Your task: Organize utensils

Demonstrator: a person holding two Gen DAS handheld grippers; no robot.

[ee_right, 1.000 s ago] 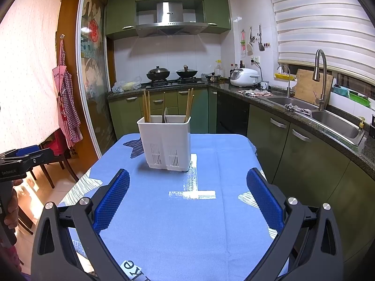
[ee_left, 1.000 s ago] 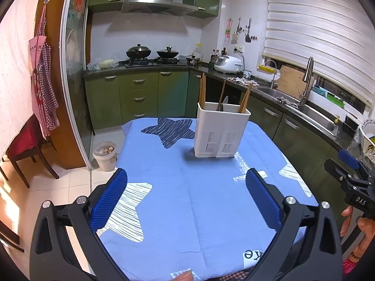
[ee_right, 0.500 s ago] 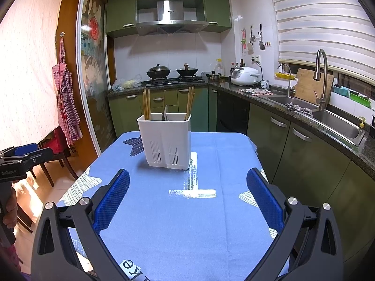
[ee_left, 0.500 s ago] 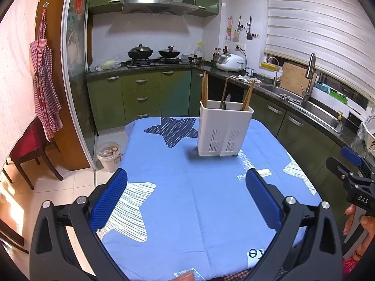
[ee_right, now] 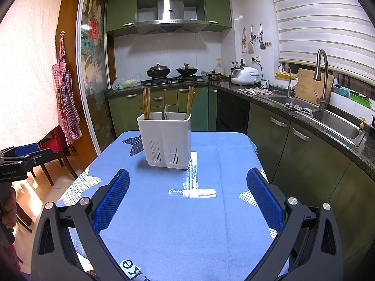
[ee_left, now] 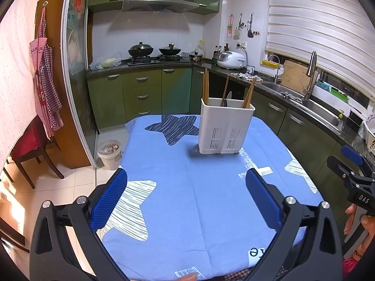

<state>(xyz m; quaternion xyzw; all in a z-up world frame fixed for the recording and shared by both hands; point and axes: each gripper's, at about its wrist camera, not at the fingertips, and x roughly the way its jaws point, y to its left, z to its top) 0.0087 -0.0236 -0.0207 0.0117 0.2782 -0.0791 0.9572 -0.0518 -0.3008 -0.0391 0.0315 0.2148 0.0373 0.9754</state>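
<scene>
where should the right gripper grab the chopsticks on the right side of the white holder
Take the pair of wooden chopsticks on the upper shafts, above the rim of the white slotted plastic utensil holder, coming from above and the front. They lean slightly right, their lower halves hidden inside. The open right gripper should probably pinch across both.

White caddy (ee_left: 226,128) — blue star-patterned tablecloth (ee_left: 199,199)

left wrist: near table edge, faces stove | right wrist: same | shared: caddy (ee_left: 226,128)
</scene>
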